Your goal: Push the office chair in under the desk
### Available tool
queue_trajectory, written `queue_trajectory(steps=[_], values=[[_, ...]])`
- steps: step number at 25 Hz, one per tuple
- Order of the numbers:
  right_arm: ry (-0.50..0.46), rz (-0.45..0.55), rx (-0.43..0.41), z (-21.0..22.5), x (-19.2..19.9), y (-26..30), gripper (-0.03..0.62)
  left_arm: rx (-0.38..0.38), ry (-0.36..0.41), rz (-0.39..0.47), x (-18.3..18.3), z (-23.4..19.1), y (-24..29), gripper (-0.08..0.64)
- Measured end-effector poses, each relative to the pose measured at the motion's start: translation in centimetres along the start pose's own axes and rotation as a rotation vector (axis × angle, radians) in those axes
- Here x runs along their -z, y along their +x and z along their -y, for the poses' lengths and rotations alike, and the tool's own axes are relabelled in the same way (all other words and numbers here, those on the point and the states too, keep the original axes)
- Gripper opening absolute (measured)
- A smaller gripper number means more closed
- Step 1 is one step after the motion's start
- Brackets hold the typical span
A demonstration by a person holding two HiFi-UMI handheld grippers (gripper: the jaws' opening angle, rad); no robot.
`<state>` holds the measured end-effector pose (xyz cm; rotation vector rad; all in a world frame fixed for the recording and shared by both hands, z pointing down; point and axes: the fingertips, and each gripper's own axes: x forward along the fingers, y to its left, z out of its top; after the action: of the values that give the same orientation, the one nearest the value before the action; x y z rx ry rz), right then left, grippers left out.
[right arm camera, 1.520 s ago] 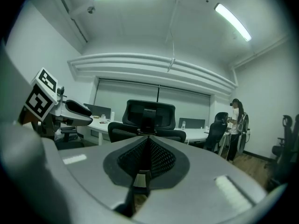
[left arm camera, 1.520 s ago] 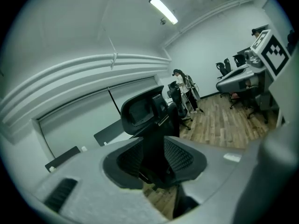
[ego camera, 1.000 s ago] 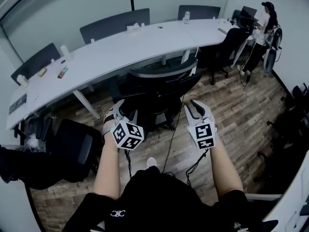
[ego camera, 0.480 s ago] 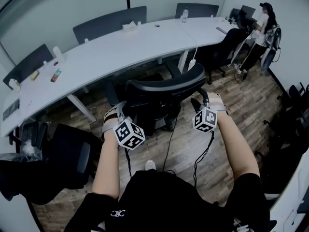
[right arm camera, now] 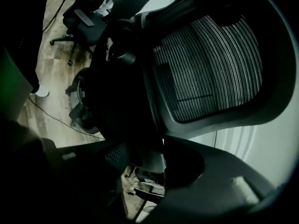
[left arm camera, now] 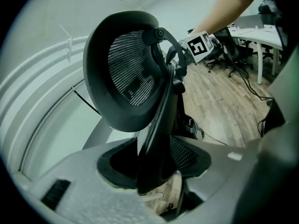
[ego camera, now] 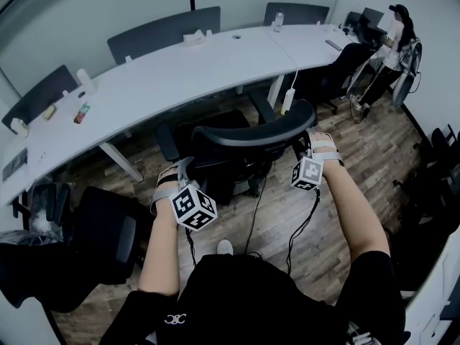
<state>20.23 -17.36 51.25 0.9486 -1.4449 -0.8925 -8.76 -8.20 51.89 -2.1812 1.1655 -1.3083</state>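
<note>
A black mesh-backed office chair (ego camera: 251,136) stands with its back to me, in front of the long white desk (ego camera: 180,70). My left gripper (ego camera: 180,171) is at the backrest's left edge and my right gripper (ego camera: 313,141) at its right edge. In the left gripper view the backrest's black frame (left arm camera: 156,125) runs down between the jaws of the left gripper (left arm camera: 154,181), which are closing on it. In the right gripper view the frame's edge (right arm camera: 152,143) sits between the closing jaws of the right gripper (right arm camera: 154,169). The seat is hidden behind the backrest.
Another black chair (ego camera: 100,228) stands close at my left. More chairs (ego camera: 162,31) line the desk's far side, and one (ego camera: 338,63) is at its right end near a standing person (ego camera: 397,38). A power strip (ego camera: 289,99) hangs off the desk. Cables (ego camera: 255,207) trail on the wood floor.
My right gripper has moved forward from behind the chair, turned, and come onto the backrest's right edge. The left gripper has settled on the left edge. The backrest now shows higher and nearer.
</note>
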Motion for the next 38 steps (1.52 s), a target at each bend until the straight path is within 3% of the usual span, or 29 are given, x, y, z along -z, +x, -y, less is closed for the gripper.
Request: queue_trajectory(steps=[8, 18, 38], values=[[-0.054, 0.000, -0.011, 0.5, -0.3, 1.6, 0.199, -0.010, 0.053, -0.018, 0.4, -0.7, 1.7, 0.222], [-0.009, -0.056, -0.060, 2.4, -0.9, 6.0, 0.204, -0.007, 0.055, -0.010, 0.1, -3.5, 4.9, 0.219], [0.069, -0.006, -0.057, 5.1, -2.9, 12.2, 0.213, 0.023, 0.033, 0.019, 1.0, -8.5, 9.5, 0.221]])
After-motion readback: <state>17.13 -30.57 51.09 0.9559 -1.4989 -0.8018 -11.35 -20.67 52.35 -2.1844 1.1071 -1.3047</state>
